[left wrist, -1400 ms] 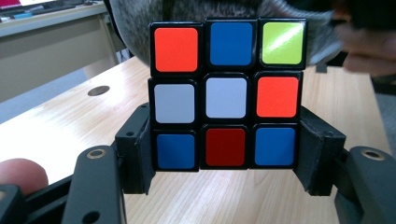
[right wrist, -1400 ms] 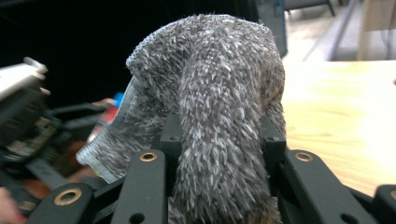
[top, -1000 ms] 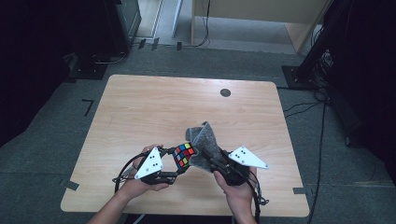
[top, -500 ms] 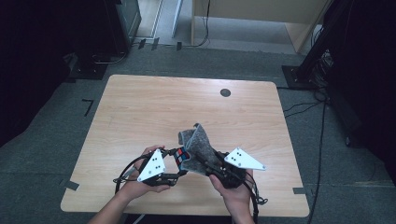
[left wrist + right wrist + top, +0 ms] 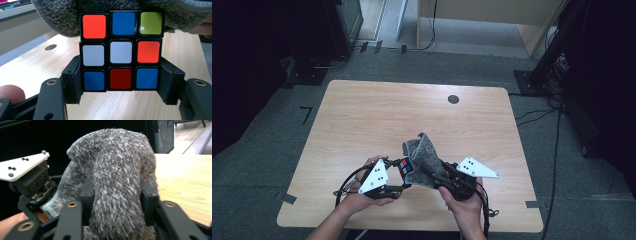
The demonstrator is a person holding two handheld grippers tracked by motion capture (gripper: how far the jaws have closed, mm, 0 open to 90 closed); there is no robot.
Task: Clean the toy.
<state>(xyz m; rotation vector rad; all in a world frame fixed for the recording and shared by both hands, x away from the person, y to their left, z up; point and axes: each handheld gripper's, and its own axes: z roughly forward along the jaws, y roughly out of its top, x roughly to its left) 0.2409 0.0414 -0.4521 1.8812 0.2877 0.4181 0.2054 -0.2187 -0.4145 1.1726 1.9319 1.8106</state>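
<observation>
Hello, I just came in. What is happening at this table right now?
A person works at a wooden table with a handheld gripper in each hand. The left gripper is shut on a colour puzzle cube, its jaws pressing the cube's two sides. The right gripper is shut on a fuzzy grey cloth, which rises between its jaws. In the left gripper view the cloth lies over the top of the cube, so it looks as if the cube is being wiped or covered.

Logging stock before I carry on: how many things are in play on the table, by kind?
Colour-tiled puzzle cube with black edges: 1
Fuzzy grey knitted cloth: 1
Handheld black claw: 2, left shut on the cube, right shut on the cloth
Total: 4
</observation>
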